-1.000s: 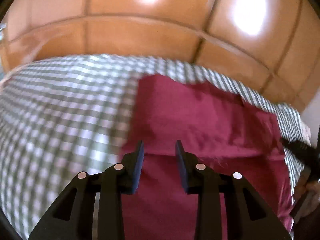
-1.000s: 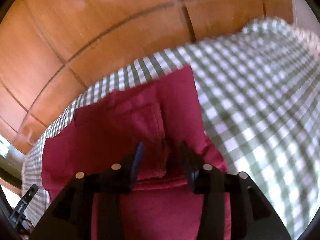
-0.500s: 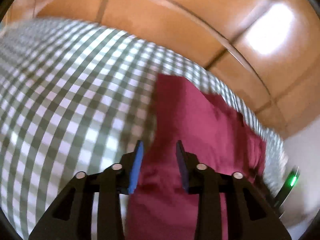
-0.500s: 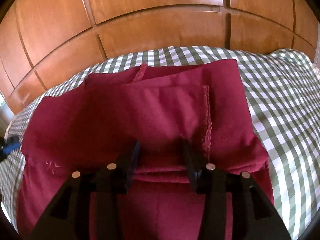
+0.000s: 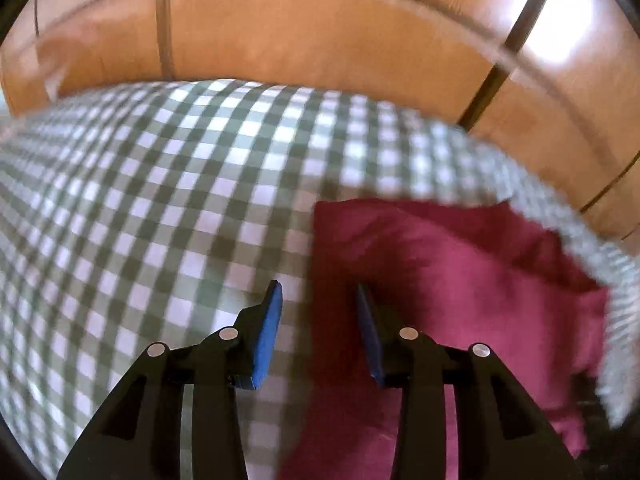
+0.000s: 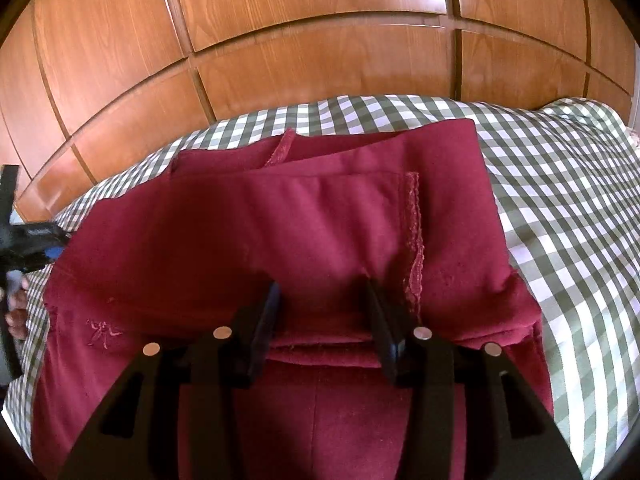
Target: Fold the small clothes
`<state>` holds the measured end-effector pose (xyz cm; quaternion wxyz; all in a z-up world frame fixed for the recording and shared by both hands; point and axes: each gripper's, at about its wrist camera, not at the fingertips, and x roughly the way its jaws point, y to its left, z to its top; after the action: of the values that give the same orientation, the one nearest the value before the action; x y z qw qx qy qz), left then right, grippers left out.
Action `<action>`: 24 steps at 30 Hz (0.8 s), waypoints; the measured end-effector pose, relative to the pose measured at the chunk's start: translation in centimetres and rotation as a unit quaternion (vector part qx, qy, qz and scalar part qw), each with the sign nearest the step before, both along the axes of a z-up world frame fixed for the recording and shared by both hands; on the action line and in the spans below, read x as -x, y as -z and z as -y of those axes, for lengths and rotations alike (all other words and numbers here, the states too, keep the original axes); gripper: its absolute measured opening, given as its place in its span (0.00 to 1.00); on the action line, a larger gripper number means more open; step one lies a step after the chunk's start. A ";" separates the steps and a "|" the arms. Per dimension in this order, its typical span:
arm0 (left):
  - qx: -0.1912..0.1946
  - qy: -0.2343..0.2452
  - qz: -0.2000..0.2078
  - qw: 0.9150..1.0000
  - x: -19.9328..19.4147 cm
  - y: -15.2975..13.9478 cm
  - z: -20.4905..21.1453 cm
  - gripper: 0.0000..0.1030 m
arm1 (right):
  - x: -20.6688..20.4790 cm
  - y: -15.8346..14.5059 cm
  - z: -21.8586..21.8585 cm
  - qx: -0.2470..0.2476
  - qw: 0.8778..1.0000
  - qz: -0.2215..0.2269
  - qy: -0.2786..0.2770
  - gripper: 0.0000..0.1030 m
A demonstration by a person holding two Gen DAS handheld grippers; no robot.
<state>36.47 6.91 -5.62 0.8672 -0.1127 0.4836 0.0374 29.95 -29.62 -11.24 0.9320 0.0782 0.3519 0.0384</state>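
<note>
Maroon garment (image 6: pixel 320 232) lies spread on a bed under a green-and-white checked cover (image 6: pixel 568 216), folded into layers; far behind it stand glossy wooden wardrobe panels (image 6: pixel 320 60).

Left wrist view, blurred: checked cover fills the left and middle. Left gripper (image 5: pixel 318 304) hangs over the garment's left edge, blue-padded fingers (image 5: pixel 266 336) apart, jaws having just been opening. Left finger is over bare cover, right finger over the maroon cloth (image 5: pixel 460 300). Cannot tell whether either tip touches the fabric; nothing is pinched between them. Garment runs off to the right, ending near the cover's far right edge.

Right wrist view, sharp: at far left the left gripper (image 6: pixel 38 248) shows small and dark beside the garment's left edge, part of a hand (image 6: pixel 16 312) just below it. Small stitched motif (image 6: pixel 100 332) sits on the near left cloth. Right gripper (image 6: pixel 322 300) is in the middle, low over a folded near edge, fingers apart, jaws having just been opening; the stacked fold lies between them but the pads do not press on it. Raw stitched hem (image 6: pixel 414 240) runs near-to-far just right of the right finger. Farther right, bare checked cover.
</note>
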 end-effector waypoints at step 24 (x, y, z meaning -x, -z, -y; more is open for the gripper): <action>-0.052 -0.013 0.038 0.998 10.6 0.4 1.5 0.64 | -0.1 0.0 0.2 -0.005 1.000 0.002 -0.001 0.44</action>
<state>25.89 5.38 -5.98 0.8889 -0.0757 0.4465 0.0697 30.04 -29.78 -11.24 0.9322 0.0822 0.3501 0.0408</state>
